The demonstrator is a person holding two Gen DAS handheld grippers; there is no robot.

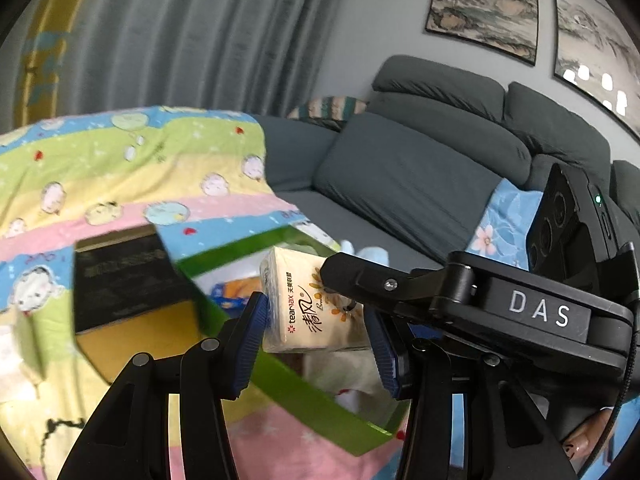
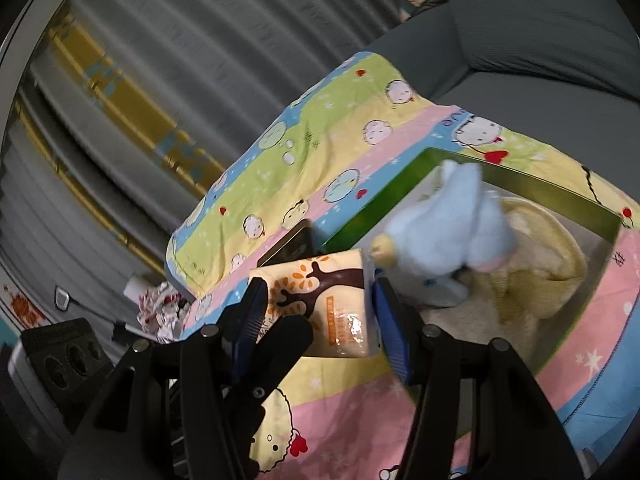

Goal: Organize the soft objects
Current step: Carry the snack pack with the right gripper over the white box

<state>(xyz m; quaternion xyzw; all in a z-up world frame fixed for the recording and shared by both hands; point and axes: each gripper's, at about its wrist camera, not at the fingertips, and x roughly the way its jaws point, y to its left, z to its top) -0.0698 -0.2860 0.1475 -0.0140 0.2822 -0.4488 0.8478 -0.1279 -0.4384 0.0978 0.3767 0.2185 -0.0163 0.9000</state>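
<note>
Both the left gripper (image 1: pixel 316 332) and the right gripper (image 2: pixel 318 312) clamped one cream tissue pack (image 1: pixel 308 304), pads pressed to its sides. The left wrist view showed its printed brand lettering, the right wrist view its brown tree motif. Just beyond the fingers, the green box (image 2: pixel 532 190) held a pale blue plush toy (image 2: pixel 452 220) on cream fabric (image 2: pixel 532 280).
</note>
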